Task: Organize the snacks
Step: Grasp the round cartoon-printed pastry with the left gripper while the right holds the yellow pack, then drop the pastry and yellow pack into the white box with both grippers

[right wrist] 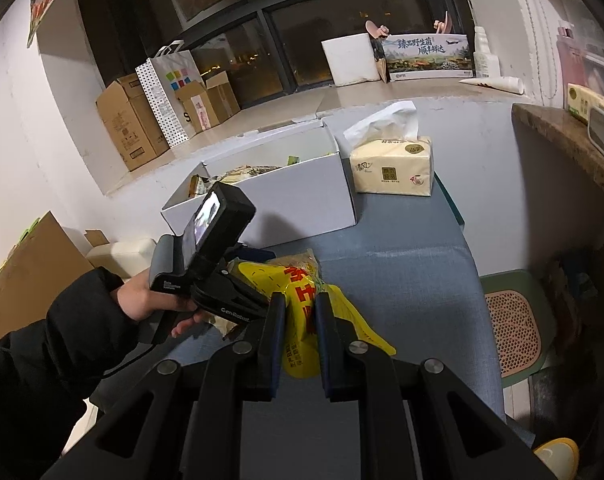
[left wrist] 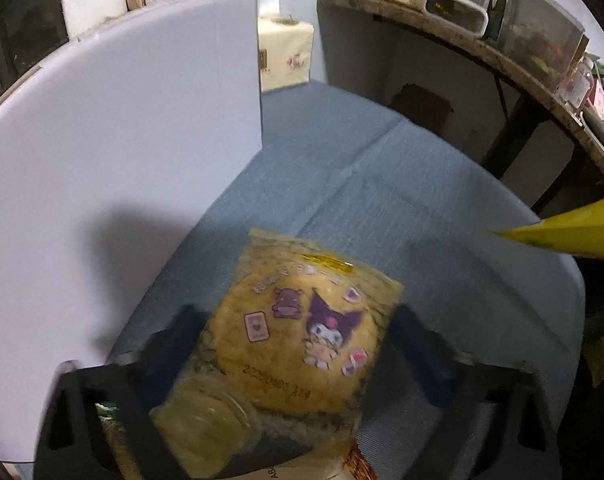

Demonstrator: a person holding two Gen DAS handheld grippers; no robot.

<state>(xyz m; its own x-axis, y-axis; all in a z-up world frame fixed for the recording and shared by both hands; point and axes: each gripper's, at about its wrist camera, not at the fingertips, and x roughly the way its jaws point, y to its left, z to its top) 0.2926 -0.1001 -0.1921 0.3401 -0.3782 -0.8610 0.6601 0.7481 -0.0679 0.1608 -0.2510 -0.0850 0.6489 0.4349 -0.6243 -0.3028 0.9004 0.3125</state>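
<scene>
My left gripper [left wrist: 298, 320] is shut on a clear cake packet with a purple cartoon print [left wrist: 298, 332] and holds it above the blue cloth, next to the white box wall [left wrist: 122, 140]. My right gripper [right wrist: 300, 300] is shut on a yellow snack bag with red characters [right wrist: 302, 300], held above the blue table. The bag's corner shows at the right edge of the left wrist view [left wrist: 573, 232]. The white box [right wrist: 298, 192] stands behind, open on top, with several snack packets inside. The left gripper unit [right wrist: 214, 264] sits just left of the yellow bag.
A tissue pack [right wrist: 393, 168] stands right of the white box on the blue table [right wrist: 401, 264]; it shows behind the box wall in the left wrist view [left wrist: 286, 52]. A brown shelf [left wrist: 501, 64] with clutter runs on the right. Cardboard boxes [right wrist: 134, 128] and a stool [right wrist: 513, 328] stand around.
</scene>
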